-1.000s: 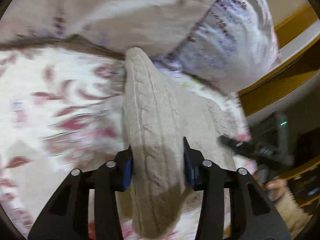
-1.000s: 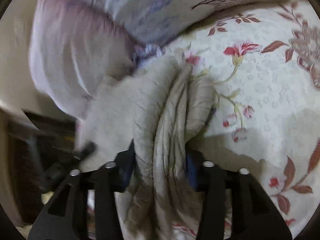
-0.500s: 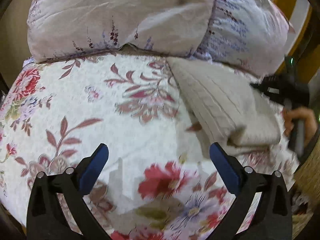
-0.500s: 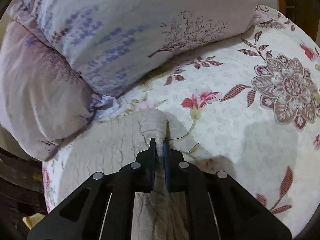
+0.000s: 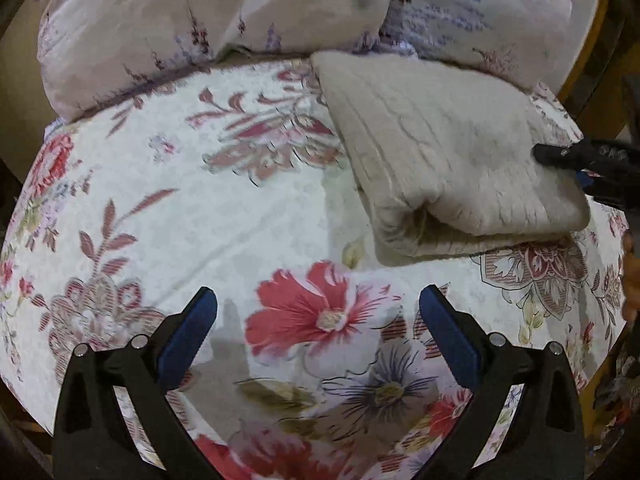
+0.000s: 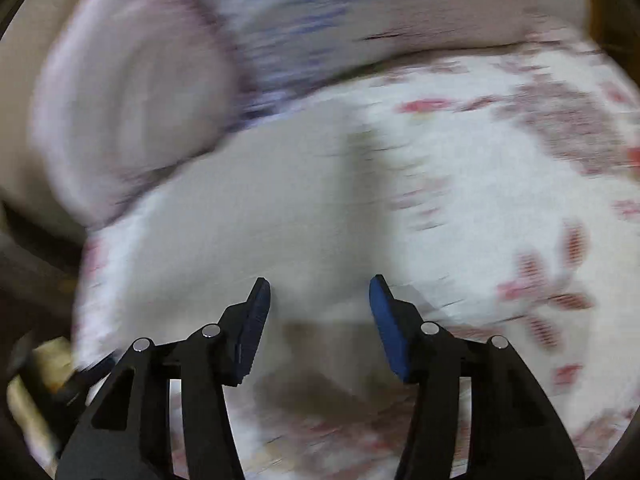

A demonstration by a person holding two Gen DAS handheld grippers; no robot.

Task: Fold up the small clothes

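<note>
floral bedspread (image 5: 240, 216) carries the beige knit garment (image 5: 448, 160) folded flat; left tool (image 5: 318, 320) and right tool (image 6: 320, 312) gape empty, fold looks done

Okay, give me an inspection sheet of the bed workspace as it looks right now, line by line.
Surface: floral bedspread, fairly smooth where it shows.
Job's things: beige knit garment lies folded on the bedspread, against the pillows.
Clutter: nothing seen.
Grippers: left gripper open, empty, over the bedspread beside the garment. Right gripper open, empty, at the garment's edge; its own view is badly blurred.
Cables: nothing seen.
Surroundings: two floral pillows, one pinkish and one with blue print, at the head of the bed; wooden frame behind them.
</note>
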